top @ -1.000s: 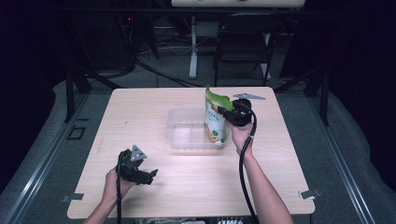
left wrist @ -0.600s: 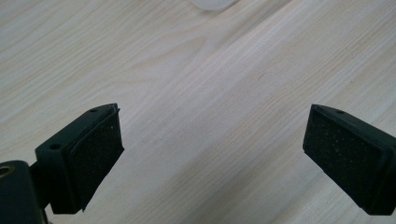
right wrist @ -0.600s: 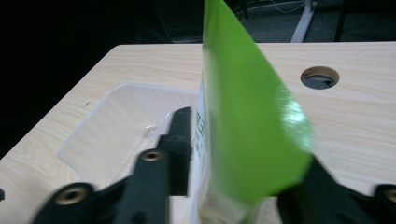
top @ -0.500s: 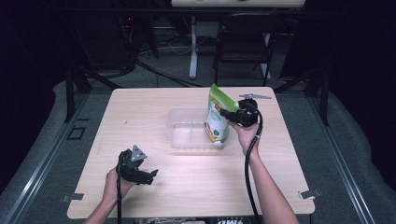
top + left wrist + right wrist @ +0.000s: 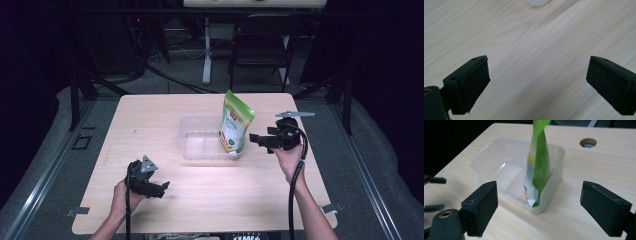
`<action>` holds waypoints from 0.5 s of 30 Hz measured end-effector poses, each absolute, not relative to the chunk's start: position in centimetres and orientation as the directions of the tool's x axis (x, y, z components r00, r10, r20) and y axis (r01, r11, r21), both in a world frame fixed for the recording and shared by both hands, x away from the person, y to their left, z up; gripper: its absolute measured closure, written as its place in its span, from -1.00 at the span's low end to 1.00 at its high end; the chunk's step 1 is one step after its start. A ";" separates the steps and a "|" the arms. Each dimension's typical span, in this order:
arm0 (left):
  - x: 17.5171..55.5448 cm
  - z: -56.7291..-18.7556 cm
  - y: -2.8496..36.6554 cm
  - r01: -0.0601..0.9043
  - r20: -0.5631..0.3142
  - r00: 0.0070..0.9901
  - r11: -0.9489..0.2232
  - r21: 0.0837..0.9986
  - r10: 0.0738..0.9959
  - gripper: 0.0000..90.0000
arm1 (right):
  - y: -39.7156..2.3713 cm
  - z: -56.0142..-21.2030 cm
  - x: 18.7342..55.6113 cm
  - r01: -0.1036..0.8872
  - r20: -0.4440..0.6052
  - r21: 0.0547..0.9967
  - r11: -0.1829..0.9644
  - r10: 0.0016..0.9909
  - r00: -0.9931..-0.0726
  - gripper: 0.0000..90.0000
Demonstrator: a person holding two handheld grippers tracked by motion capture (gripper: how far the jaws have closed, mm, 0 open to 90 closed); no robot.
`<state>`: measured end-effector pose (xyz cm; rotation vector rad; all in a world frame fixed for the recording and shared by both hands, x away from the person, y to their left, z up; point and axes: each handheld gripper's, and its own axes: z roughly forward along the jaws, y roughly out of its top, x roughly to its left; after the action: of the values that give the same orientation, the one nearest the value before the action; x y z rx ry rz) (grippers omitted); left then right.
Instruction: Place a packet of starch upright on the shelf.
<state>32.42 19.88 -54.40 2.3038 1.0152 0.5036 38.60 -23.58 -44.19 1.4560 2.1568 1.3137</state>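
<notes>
Green pouch (image 5: 236, 122) stands unsupported mid-frame in the clear bin (image 5: 200, 150), could tip; right gripper (image 5: 261, 140) and left gripper (image 5: 159, 188) both gape empty.

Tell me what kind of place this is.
Probably a lab or recording studio: a bare wooden table under bright light, dark curtained surroundings with cables on the floor, and a folding chair behind it.
</notes>
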 end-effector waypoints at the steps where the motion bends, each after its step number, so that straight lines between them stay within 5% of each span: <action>1: 32.4 -54.4 19.9 0.548 0.112 0.644 -0.558 0.624 0.757 -0.90 | -24.0 -44.4 38.0 0.634 0.282 0.766 0.110 0.828 -0.484 -0.72; 15: 32.5 -54.4 19.8 0.540 0.120 0.639 -0.555 0.633 0.760 -0.91 | -27.4 -49.1 35.4 0.710 0.253 0.675 0.199 0.842 -0.476 -1.00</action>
<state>32.48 19.80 -54.38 2.3032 1.0117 0.5196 35.44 -27.41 -49.05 1.5033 2.2922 1.1387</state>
